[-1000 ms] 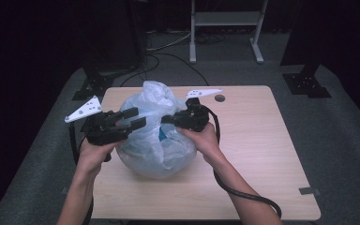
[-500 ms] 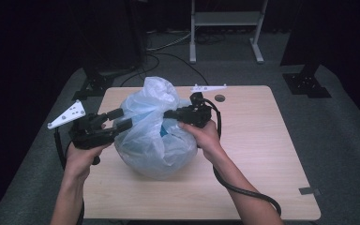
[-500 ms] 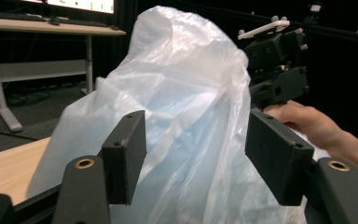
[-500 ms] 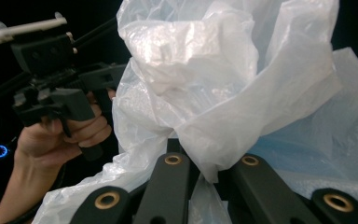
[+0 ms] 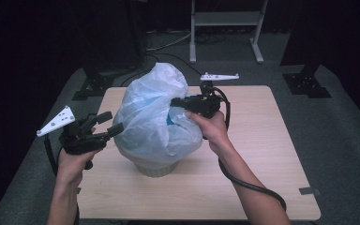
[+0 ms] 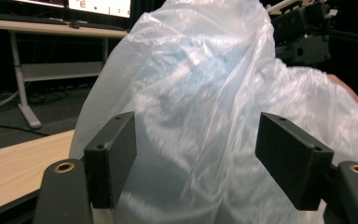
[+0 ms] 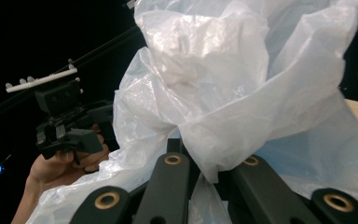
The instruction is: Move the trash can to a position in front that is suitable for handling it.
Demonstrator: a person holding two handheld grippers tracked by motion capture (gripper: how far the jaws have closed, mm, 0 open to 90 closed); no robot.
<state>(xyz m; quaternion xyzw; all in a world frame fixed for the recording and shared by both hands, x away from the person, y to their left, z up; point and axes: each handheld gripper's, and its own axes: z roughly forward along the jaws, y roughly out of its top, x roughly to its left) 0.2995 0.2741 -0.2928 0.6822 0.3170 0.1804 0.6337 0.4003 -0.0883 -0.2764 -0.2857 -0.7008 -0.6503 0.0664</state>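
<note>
Left claw (image 5: 104,125) backed off the bag (image 5: 157,119), jaws apart; right claw (image 5: 180,104) pinches the film, holding it up.

A lab or recording studio: black curtains (image 5: 37,37) all around, grey carpet (image 5: 337,122), cables (image 5: 168,44) on the floor, stand bases (image 5: 307,84), a desk (image 6: 51,30) with lit monitors (image 6: 105,5), 1 light wooden table (image 5: 262,140).

Both grippers were black: the left gripper (image 5: 107,124) wore a grey three-cornered plate, brass-ringed screws dotted the right gripper (image 7: 209,163), black cables trailed, forearms bare.
</note>
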